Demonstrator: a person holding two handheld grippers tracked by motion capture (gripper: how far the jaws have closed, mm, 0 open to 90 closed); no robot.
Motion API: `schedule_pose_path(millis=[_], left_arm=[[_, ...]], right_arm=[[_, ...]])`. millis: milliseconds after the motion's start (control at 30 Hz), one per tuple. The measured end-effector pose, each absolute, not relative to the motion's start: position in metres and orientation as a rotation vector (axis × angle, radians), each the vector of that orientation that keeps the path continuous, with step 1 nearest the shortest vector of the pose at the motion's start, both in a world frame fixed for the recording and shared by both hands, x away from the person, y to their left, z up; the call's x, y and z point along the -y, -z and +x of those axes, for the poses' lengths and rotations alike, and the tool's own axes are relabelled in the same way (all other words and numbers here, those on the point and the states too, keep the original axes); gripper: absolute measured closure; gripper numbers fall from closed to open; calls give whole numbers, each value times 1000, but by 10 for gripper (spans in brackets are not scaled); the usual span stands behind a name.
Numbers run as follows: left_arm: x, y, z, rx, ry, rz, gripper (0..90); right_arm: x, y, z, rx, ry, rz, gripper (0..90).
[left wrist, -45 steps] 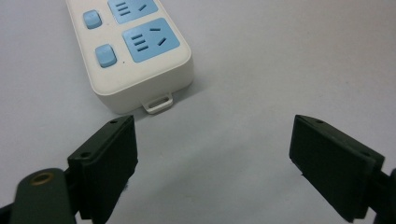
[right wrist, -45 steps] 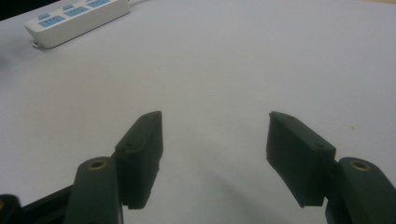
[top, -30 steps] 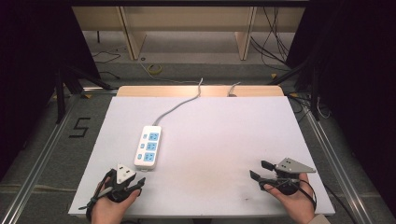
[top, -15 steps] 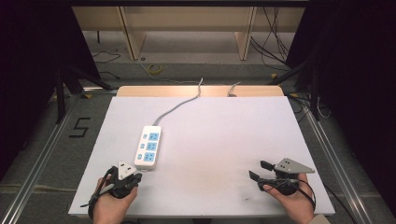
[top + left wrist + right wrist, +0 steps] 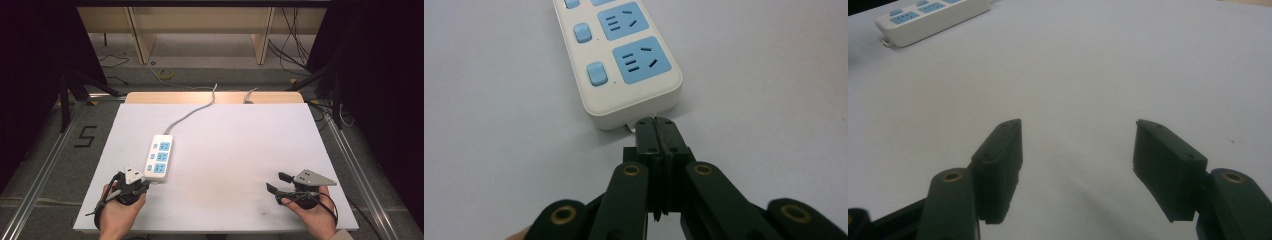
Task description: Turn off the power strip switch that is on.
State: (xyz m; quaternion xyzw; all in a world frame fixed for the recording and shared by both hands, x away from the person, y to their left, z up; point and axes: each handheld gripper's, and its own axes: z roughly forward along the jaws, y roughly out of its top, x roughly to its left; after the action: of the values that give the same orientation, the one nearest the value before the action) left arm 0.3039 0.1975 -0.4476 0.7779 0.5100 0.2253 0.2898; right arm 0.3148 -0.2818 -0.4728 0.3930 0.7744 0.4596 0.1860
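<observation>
Left gripper [image 5: 655,131] closed, tips at near end of power strip [image 5: 624,60], contact unclear; right gripper [image 5: 1078,150] open over bare worktop [image 5: 235,145]. Progress indeterminate.

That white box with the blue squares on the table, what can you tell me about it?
It is a power strip: a long white plastic bar with three blue sockets, each beside a small blue switch. It lies flat on the white table, and its grey cord runs off the far edge. The shut left gripper sits at its near end.
</observation>
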Motion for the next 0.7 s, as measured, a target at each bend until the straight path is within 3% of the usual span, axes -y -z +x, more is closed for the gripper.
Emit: schedule_pose_path(millis=[700], left_arm=[[-193, 442, 320, -1384, -611, 2083, 895]], right_arm=[[282, 472, 315, -2178, -1297, 1106, 374]])
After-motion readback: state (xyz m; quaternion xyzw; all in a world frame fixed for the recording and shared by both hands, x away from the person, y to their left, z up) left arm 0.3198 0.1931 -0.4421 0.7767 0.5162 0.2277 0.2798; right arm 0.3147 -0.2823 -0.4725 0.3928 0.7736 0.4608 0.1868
